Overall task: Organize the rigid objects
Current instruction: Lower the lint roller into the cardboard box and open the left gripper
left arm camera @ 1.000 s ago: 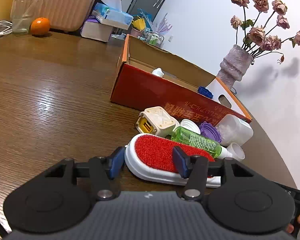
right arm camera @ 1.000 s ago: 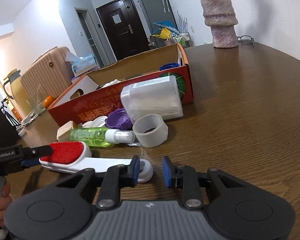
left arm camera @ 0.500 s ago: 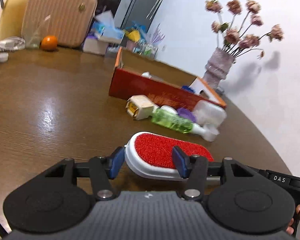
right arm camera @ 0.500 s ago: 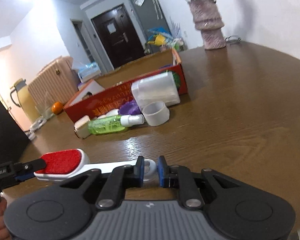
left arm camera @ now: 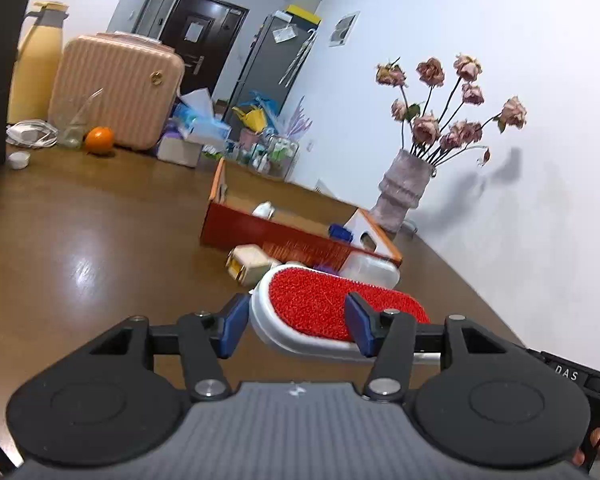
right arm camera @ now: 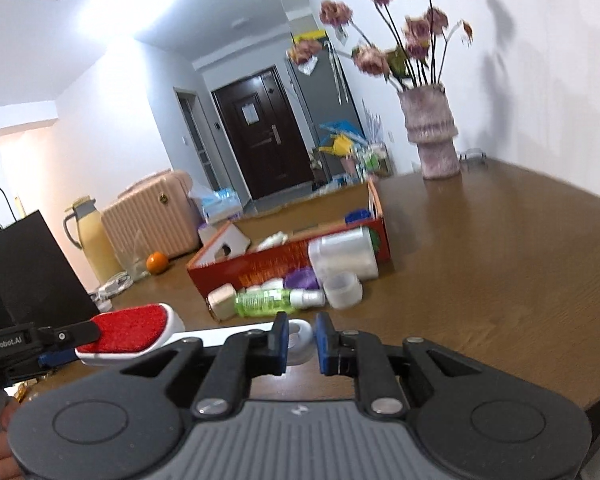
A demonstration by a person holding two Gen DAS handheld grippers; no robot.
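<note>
Lint brush (left arm camera: 332,312), fuzzy red oval pad, gripped by both grippers.

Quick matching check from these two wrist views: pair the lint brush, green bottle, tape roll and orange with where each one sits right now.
Things:
1. lint brush
2. green bottle
3. tape roll
4. orange

Places:
A. beside the pink suitcase
B. held by both grippers
C. lying in front of the red box
D. standing just right of the bottle's cap

Pairs: 1-B, 2-C, 3-D, 4-A
</note>
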